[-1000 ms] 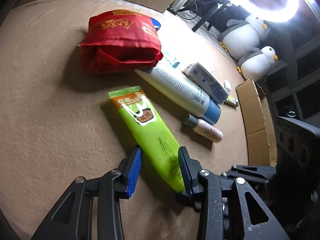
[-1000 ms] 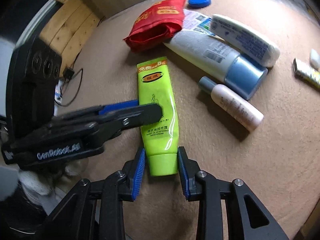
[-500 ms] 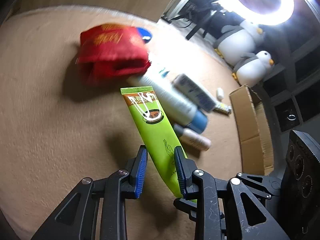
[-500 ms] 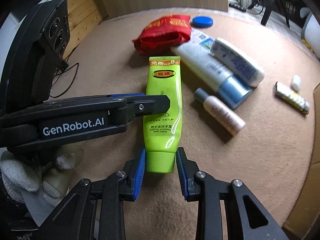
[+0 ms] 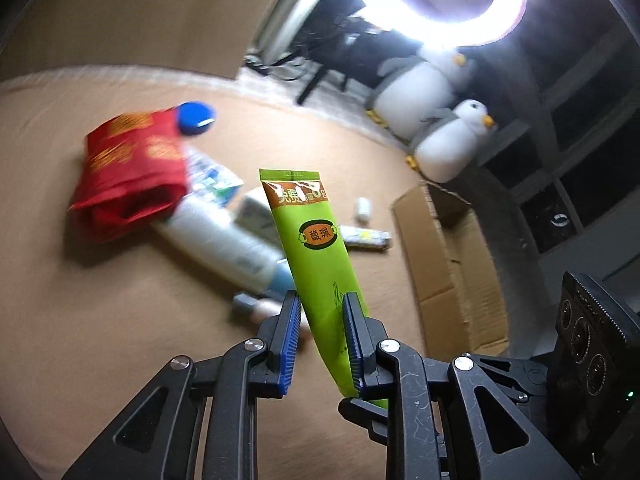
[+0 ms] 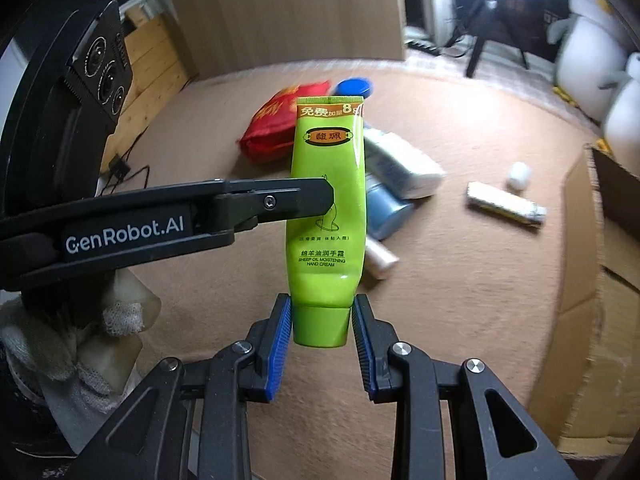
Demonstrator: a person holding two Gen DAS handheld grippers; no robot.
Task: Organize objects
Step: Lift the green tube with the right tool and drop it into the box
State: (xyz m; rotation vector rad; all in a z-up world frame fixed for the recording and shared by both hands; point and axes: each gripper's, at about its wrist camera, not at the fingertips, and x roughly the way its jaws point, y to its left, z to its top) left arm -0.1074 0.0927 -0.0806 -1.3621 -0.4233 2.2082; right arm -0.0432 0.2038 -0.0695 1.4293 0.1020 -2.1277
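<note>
A bright green hand-cream tube [image 5: 316, 240] [image 6: 328, 200] hangs in the air above the tan table [image 6: 460, 300], its crimped end pointing away. My right gripper [image 6: 322, 308] is shut on the cap end, blue pads against the tube's shoulder. My left gripper [image 5: 322, 304] has the tube's middle between its pads, and its jaws are still closing on it. In the right wrist view, the left gripper's finger [image 6: 312, 200] crosses the tube from the left.
Lying on the table: a red pouch [image 5: 128, 176], a blue lid [image 5: 196, 118], a white bottle with a blue cap [image 5: 224, 244], a small pale bottle [image 6: 380, 256] and a small yellow-white tube [image 6: 506, 204]. An open cardboard box [image 5: 448, 264] stands at the right. A gloved hand [image 6: 80, 340] shows lower left.
The green tube has come up off the table, held by both grippers. The left jaws have narrowed onto it. Both cameras have risen, so the table items look farther away.
</note>
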